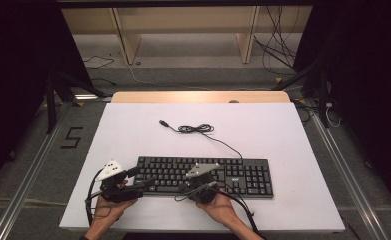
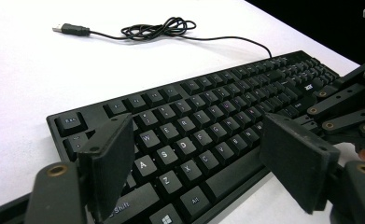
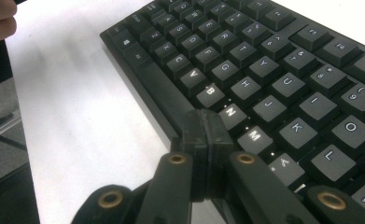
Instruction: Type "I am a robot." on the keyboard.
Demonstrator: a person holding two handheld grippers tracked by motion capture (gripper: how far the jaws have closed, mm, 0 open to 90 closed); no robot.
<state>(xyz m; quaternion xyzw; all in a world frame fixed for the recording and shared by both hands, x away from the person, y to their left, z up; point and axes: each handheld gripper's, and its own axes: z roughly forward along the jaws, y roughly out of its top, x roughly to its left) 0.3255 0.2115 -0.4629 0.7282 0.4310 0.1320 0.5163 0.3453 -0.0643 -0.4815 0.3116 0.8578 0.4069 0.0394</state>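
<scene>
The black keyboard [image 1: 205, 176] lies at the white table's [image 1: 133, 135] six o'clock. The left gripper [image 1: 142, 179], jaws spread, hovers at its nine o'clock end; the right gripper [image 3: 207, 133], jaws pressed together, meets the space bar.

Matt black plastic on a smooth white board

You have a keyboard [image 1: 205, 176] of matt black plastic, its keycaps [image 3: 227, 70] faintly sheened with pale printed legends; its cable [image 2: 171, 29] looks like smooth black rubber; the table top [image 1: 263, 130] under it is a smooth, matt white sheet with a pale wooden edge [image 1: 198, 96] at the far side; your left gripper [image 2: 203, 163] wears rough, grainy black pads [image 2: 110, 158] and brass-coloured metal rivets [image 2: 57, 170].
</scene>
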